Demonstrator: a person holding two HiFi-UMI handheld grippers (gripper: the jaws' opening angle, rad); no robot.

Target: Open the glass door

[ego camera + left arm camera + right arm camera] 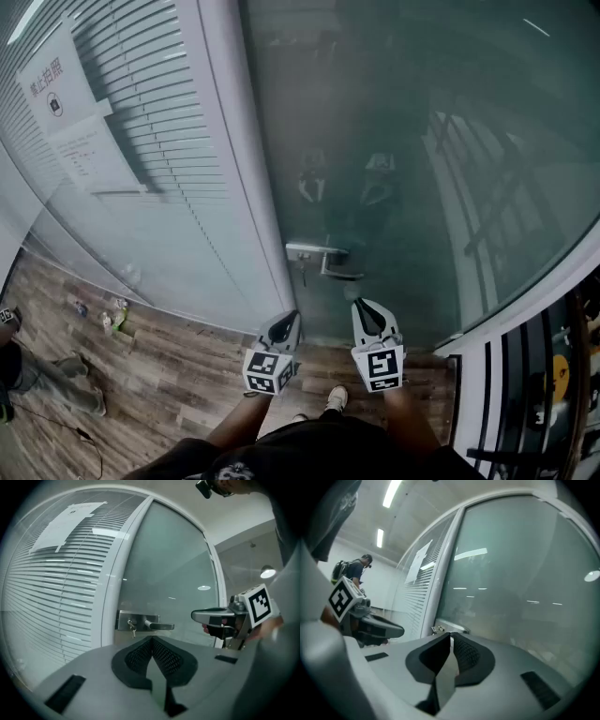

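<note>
Left gripper view shows the dark, textured fingers of the left gripper clenched, tips meeting, with nothing between them. Right gripper view shows the same for the right gripper: its fingers are pressed together and grasp nothing. Both grippers are held side by side, near each other, pointing roughly level at the glass door, and neither touches it. Ahead of the tips, apart from them, a metal lever handle sticks out from a rectangular lock plate at the door's left edge, and a small key hangs in the lock just below the plate. In the head view the handle sits beyond and between the two grippers. The door is frosted, greenish glass and stands closed against a white door frame. Left of the frame is a glass wall panel with white blinds behind it and paper notices stuck on it. Below, a wooden floor runs up to the door, with the wearer's shoe between the two forearms. Far to the left in the right gripper view, a person stands in the background.
</note>
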